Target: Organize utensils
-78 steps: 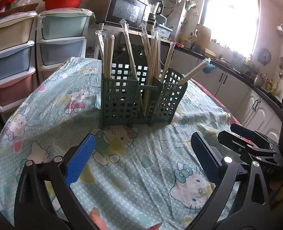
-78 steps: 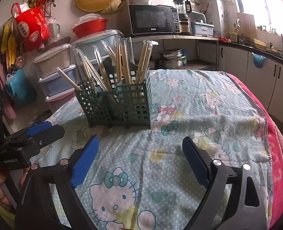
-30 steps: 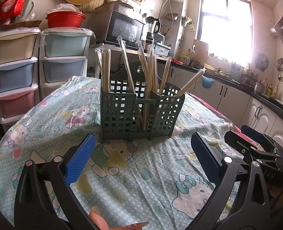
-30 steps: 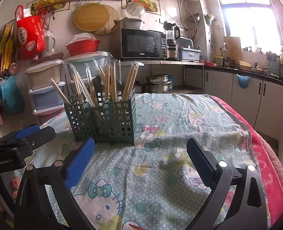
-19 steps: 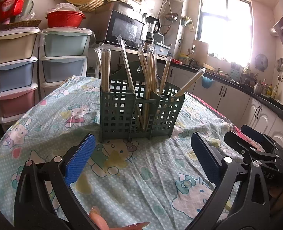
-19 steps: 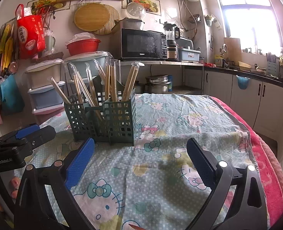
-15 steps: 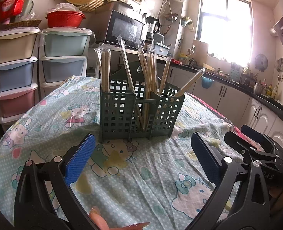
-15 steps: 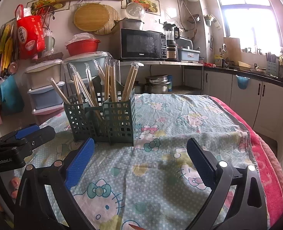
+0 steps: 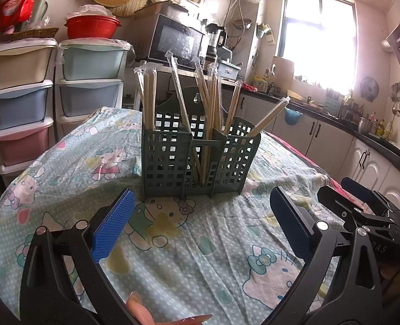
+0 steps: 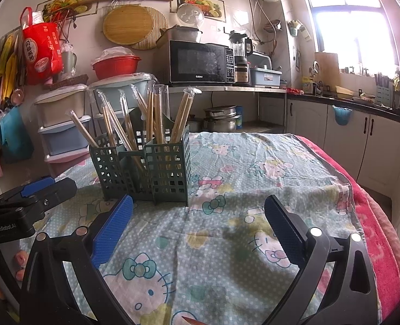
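Observation:
A dark green lattice utensil holder stands upright on the cartoon-print tablecloth. Several plastic-wrapped wooden chopsticks stick out of its compartments, some upright, some leaning outward. My left gripper hovers open a short way in front of the holder, with nothing between its blue pads. My right gripper is also open and holds nothing, nearer the holder's right side. Each gripper shows at the edge of the other's view.
Stacked pastel plastic drawers with a red colander stand beyond the table's far left. A microwave sits on a shelf behind. Kitchen counter and white cabinets run along the right. A red blanket edge lines the table's right side.
Both grippers have risen and tilted up slightly since the earliest frames, so more of the wall shows; over the last second nothing has visibly moved. Both stay open.

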Demonstrator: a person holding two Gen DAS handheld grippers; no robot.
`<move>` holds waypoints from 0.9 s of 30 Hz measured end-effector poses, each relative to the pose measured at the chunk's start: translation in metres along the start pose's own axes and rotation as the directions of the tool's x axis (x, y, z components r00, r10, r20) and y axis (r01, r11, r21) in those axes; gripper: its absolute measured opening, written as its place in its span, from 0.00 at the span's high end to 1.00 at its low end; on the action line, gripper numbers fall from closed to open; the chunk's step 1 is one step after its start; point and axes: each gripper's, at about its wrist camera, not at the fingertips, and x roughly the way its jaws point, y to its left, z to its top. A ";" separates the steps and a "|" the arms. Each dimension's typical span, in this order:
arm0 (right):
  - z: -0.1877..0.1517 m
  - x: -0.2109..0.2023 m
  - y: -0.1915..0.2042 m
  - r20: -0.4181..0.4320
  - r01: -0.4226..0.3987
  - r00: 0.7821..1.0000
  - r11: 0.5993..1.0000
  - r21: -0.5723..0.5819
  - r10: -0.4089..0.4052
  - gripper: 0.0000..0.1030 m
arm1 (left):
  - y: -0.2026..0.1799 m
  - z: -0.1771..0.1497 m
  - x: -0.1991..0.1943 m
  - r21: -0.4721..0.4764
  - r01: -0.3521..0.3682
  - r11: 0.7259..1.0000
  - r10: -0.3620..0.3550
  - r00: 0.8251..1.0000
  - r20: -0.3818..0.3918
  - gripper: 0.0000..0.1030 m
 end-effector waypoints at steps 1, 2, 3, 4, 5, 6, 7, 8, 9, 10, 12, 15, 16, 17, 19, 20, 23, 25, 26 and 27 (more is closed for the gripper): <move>0.000 0.000 0.001 0.001 0.000 1.000 1.000 0.000 0.000 0.08 | 0.000 0.000 0.000 0.000 -0.001 1.000 0.001 1.000 -0.001 0.10; 0.000 0.000 0.001 0.001 0.000 1.000 1.000 0.000 0.000 0.08 | 0.000 0.000 0.000 0.001 -0.002 1.000 0.002 1.000 -0.001 0.10; 0.000 0.000 0.000 0.001 0.000 1.000 1.000 0.000 0.000 0.08 | 0.000 0.000 0.000 0.000 0.001 1.000 -0.001 1.000 -0.001 0.10; 0.000 0.000 0.000 0.001 0.000 1.000 1.000 0.000 0.000 0.08 | 0.000 0.000 0.000 -0.001 0.005 1.000 -0.005 1.000 -0.003 0.10; 0.000 -0.001 0.000 0.001 0.001 1.000 1.000 0.000 -0.001 0.08 | 0.000 0.000 0.001 -0.001 0.009 1.000 -0.009 1.000 -0.004 0.10; 0.000 -0.001 0.001 0.001 0.002 1.000 1.000 0.000 -0.002 0.08 | 0.000 0.000 0.001 -0.001 0.011 1.000 -0.011 1.000 -0.007 0.10; 0.000 -0.001 0.001 0.001 0.002 1.000 1.000 0.000 -0.002 0.08 | 0.000 0.000 0.002 0.000 0.010 1.000 -0.010 1.000 -0.010 0.10; 0.000 -0.001 0.000 0.001 0.002 1.000 1.000 0.000 -0.002 0.08 | -0.001 0.000 0.003 0.001 0.009 1.000 -0.009 1.000 -0.015 0.10; 0.000 -0.001 0.001 0.001 0.001 1.000 1.000 0.000 -0.001 0.07 | -0.001 0.000 0.004 0.001 0.004 1.000 -0.004 1.000 -0.021 0.10; 0.000 -0.001 0.000 0.001 0.002 1.000 1.000 0.000 -0.002 0.07 | -0.001 0.000 0.005 0.004 -0.009 1.000 0.009 1.000 -0.026 0.10; 0.000 -0.001 0.001 0.002 0.002 1.000 1.000 0.001 -0.002 0.07 | -0.003 -0.001 0.008 0.009 -0.025 1.000 0.025 0.999 -0.038 0.10; 0.000 -0.001 0.000 0.002 0.003 1.000 1.000 0.001 -0.003 0.07 | -0.004 -0.002 0.012 0.020 -0.058 0.998 0.059 0.996 -0.060 0.10; 0.000 -0.001 0.001 0.003 0.003 1.000 1.000 0.001 -0.003 0.07 | -0.003 -0.002 0.013 0.023 -0.063 0.998 0.064 0.996 -0.066 0.10; 0.000 -0.001 0.000 0.003 0.002 1.000 1.000 0.001 -0.002 0.07 | -0.003 -0.002 0.014 0.023 -0.063 0.998 0.064 0.995 -0.070 0.10; 0.000 -0.001 0.000 0.002 0.002 1.000 1.000 0.003 -0.002 0.07 | -0.002 -0.002 0.014 0.017 -0.068 0.998 0.069 0.995 -0.071 0.10; 0.001 -0.001 -0.002 -0.004 -0.001 1.000 1.000 0.008 0.001 0.07 | -0.001 -0.002 0.013 0.012 -0.069 0.998 0.070 0.995 -0.073 0.10; 0.008 0.010 -0.020 -0.073 0.023 0.997 0.999 0.039 -0.020 0.06 | 0.015 0.007 0.020 -0.012 -0.103 0.995 0.101 0.987 -0.124 0.10; 0.015 0.027 -0.037 -0.171 0.081 0.982 0.996 0.022 -0.076 0.07 | 0.037 0.019 0.026 -0.030 -0.168 0.985 0.161 0.974 -0.161 0.10; 0.020 0.042 -0.056 -0.247 0.165 0.956 0.986 0.008 -0.158 0.07 | 0.051 0.027 0.030 -0.038 -0.210 0.977 0.200 0.964 -0.176 0.10; 0.022 0.052 -0.070 -0.292 0.205 0.937 0.979 0.009 -0.194 0.06 | 0.062 0.032 0.033 -0.034 -0.248 0.968 0.237 0.951 -0.197 0.10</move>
